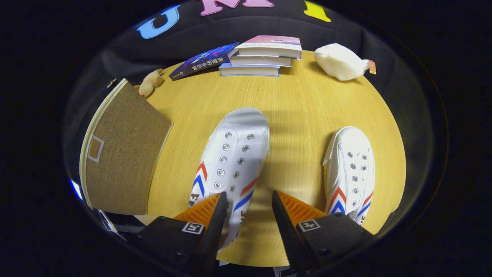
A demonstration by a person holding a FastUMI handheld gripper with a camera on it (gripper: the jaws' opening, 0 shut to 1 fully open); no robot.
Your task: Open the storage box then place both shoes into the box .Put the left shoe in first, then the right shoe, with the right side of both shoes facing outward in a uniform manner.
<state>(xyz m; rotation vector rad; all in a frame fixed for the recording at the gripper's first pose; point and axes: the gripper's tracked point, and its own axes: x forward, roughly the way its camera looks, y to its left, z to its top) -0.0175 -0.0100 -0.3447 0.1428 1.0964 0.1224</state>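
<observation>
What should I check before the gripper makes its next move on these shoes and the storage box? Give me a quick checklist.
1. Gripper open: ok, fingers apart, pressing on nothing.
2. Near shoe lined up: not ok, its rear part lies by one finger, not centred in the gap.
3. Storage box open: not ok, the brown fabric lid looks closed.
4. Which shoe is the left one: cannot tell for sure; both the near shoe and the far shoe point toe away.
5. Both shoes free: ok, apart from each other on the table.
6. Clutter out of the way: ok, books and white bundle sit beyond the shoes.
</observation>
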